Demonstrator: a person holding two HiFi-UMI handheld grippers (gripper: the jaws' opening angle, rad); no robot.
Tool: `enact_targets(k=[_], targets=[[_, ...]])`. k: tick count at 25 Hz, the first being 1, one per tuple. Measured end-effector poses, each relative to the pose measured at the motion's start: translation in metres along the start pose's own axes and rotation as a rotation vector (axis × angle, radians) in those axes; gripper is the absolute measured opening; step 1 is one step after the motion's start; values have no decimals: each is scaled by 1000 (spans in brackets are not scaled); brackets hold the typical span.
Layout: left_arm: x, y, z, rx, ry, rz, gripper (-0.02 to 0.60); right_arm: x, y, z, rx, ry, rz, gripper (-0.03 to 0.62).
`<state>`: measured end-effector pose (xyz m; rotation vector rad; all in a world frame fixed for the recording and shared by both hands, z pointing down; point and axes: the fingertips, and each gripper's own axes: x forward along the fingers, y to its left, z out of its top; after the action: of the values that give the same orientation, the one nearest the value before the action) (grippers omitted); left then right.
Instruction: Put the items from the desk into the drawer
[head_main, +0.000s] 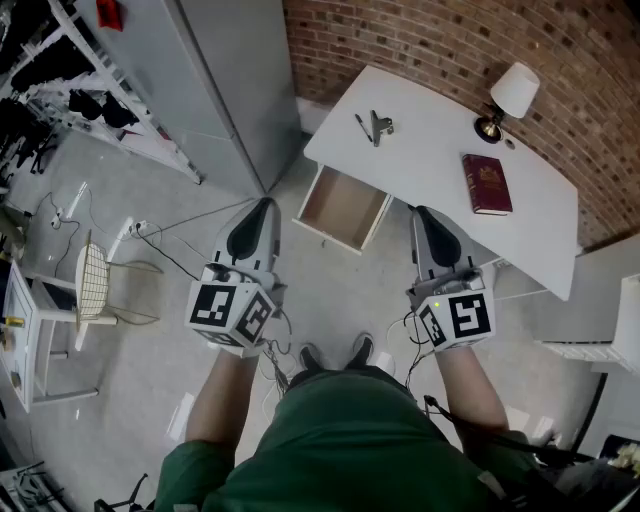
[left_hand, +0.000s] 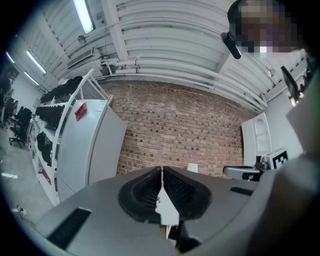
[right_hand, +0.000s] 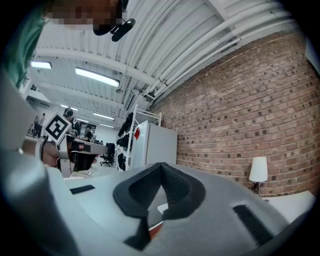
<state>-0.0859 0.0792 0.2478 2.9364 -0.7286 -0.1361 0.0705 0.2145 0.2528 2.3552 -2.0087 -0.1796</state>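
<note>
Brick wall (head_main: 450, 40) backs the white table (head_main: 430, 150), where only the head view plainly shows the dark red book (head_main: 487, 184), while the gripper views show the left gripper (left_hand: 162, 171) and right gripper (right_hand: 161, 167) with fingers closed together, empty.

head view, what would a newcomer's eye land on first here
In the foreground the left gripper and right gripper, each with its marker cube, are held out side by side, jaws shut. Beyond them a white desk stands by a brick wall, its drawer pulled open at the front. On the desk lie a dark red book at the right, a small lamp behind it and a metal clip at the left.
</note>
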Motion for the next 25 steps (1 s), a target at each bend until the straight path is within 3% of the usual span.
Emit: enact_targets(k=[12, 17, 25], targets=[[5, -44, 14, -1, -10, 31, 14, -27, -35, 9, 104, -68, 21, 3], [15, -58, 12, 14, -48, 30, 14, -32, -53, 7, 107, -67, 43, 3], [24, -83, 2, 14, -40, 51, 14, -40, -78, -4, 109, -39, 80, 3]])
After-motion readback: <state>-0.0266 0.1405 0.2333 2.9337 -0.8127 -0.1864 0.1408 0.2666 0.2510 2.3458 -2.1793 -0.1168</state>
